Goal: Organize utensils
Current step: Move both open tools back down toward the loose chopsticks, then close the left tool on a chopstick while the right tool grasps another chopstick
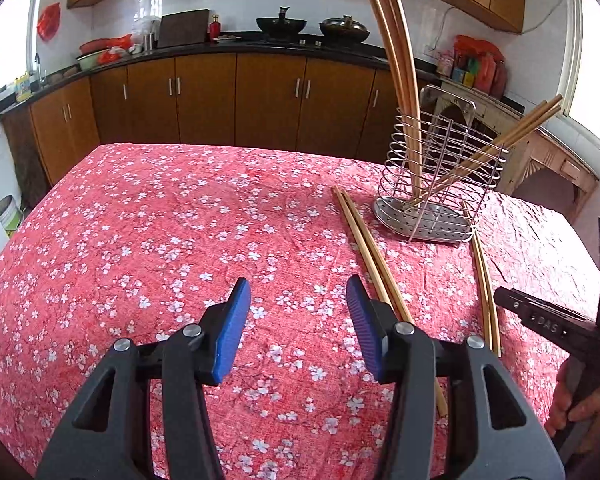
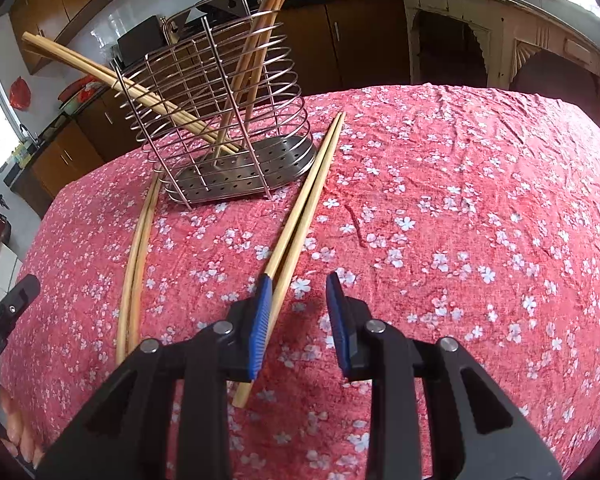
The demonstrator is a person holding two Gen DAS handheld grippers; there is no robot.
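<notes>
The left hand-held gripper (image 1: 298, 294) is nearest in its own view: black hinged arms ending in ribbed blue pads, jaws standing well apart with nothing between them, over the pink, white-blossom cloth on the tabletop (image 1: 160, 220). Just right of its right pad lies a pair of slim, pale wooden chopsticks (image 1: 364, 248), running toward the far edge. The right hand-held gripper (image 2: 296, 280) has narrower jaws, still parted; a second pair of chopsticks (image 2: 304, 208) passes beside its left pad, one stick seemingly inside the gap, but whether it touches I cannot tell, and nothing is clamped. Beyond stands a wire utensil holder (image 1: 440, 184) of shiny steel hoops on a perforated oval base, near the far right corner of the tabletop, with several chopsticks leaning out of it. Only the left view shows the dark kitchen counter with woks (image 1: 280, 26); only the right view shows a worn cream cabinet (image 2: 500, 28).
</notes>
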